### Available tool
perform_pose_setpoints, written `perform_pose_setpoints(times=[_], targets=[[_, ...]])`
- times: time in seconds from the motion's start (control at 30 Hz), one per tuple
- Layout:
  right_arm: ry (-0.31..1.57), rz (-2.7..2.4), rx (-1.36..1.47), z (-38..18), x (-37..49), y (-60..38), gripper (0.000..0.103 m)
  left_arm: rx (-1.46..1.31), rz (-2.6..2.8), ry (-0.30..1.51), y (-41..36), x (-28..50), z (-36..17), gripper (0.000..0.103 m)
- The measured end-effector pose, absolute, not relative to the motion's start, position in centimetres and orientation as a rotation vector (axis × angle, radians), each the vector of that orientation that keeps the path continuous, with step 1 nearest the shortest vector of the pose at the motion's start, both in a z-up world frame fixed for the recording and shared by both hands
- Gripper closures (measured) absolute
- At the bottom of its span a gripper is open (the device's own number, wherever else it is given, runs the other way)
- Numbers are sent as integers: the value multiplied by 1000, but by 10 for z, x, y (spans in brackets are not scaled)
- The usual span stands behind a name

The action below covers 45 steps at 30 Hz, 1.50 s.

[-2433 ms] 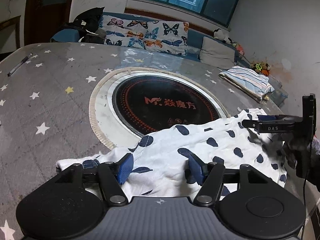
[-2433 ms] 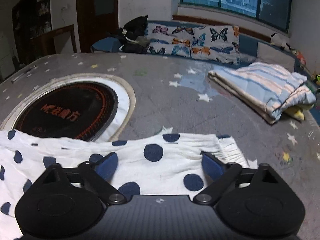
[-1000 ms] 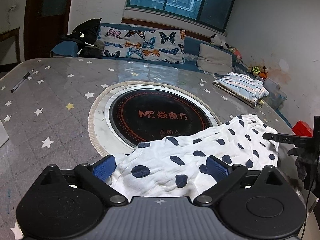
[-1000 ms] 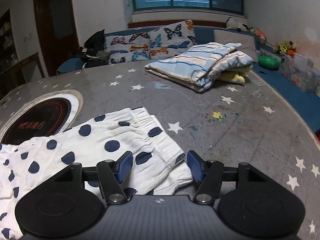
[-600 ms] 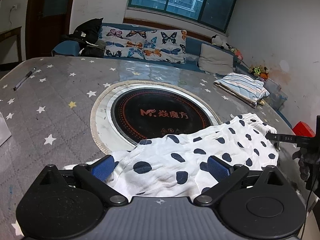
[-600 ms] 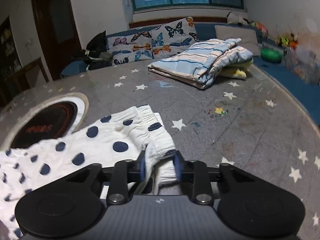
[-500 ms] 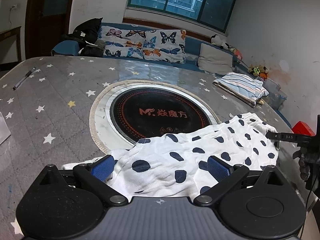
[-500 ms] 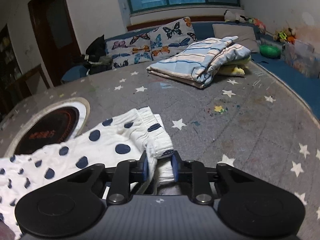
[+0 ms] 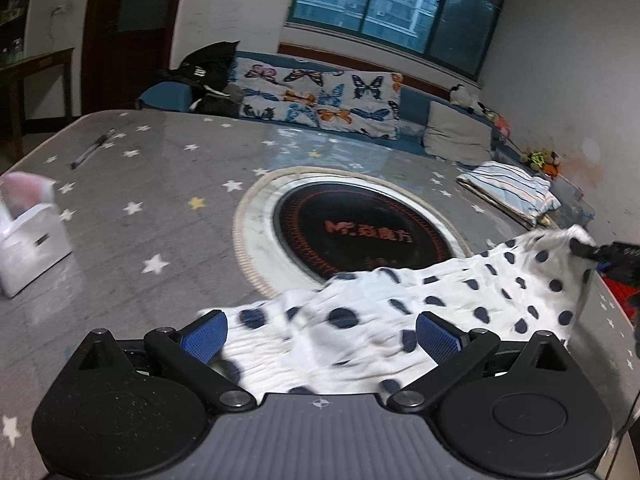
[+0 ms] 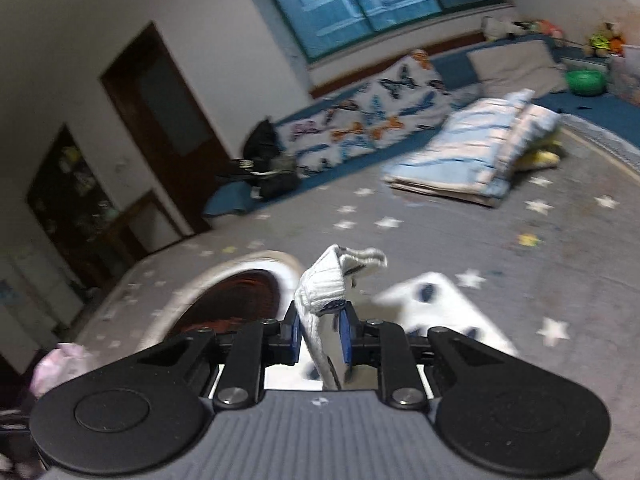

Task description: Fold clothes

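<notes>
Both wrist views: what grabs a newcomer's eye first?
The white polka-dot garment sprawls across the near table, one end pinched and lifted by the right gripper, whose fingers have just closed on it. Behind it sits a round black cooktop set into the star-print tablecloth; the left gripper hangs open over the cloth.

A pen [image 9: 93, 149] and white box [image 9: 30, 240] lie on the star-patterned table [image 9: 160, 200].
</notes>
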State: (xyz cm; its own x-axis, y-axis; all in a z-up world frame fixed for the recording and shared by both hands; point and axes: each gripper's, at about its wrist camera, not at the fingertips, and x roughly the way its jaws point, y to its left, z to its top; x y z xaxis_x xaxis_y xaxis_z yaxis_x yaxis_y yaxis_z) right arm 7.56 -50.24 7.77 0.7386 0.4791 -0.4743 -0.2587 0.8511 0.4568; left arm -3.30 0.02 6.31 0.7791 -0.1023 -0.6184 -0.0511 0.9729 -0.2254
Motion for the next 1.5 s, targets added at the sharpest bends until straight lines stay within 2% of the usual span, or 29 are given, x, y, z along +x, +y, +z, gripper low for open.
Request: perform_pose_setpoints(times=[0.63,0.8,1.0,1.17,1.23,1.33,1.5], targets=[[630,821,199,123,33,-335,86,-320,47,606,51,-85,64,0],[622,812,169,122,23,-328,86,-325,46,603,55,-89,64,0],[556,607,273,116,28,-389,86,-319,21,611,49,-79,65,0],[430,236,366,107,31,-470,85,-299,-16,610,33,-68,69,0],[411,120,366,97,32,-496,81,-292,-27,614,27,-64,70,0],[496,85,365,74,42,-526,76,-279,-37,632,19,-55,68,0],[625,18,344,44,55,-548,75,-257,-50,650,8,-47,68,0]])
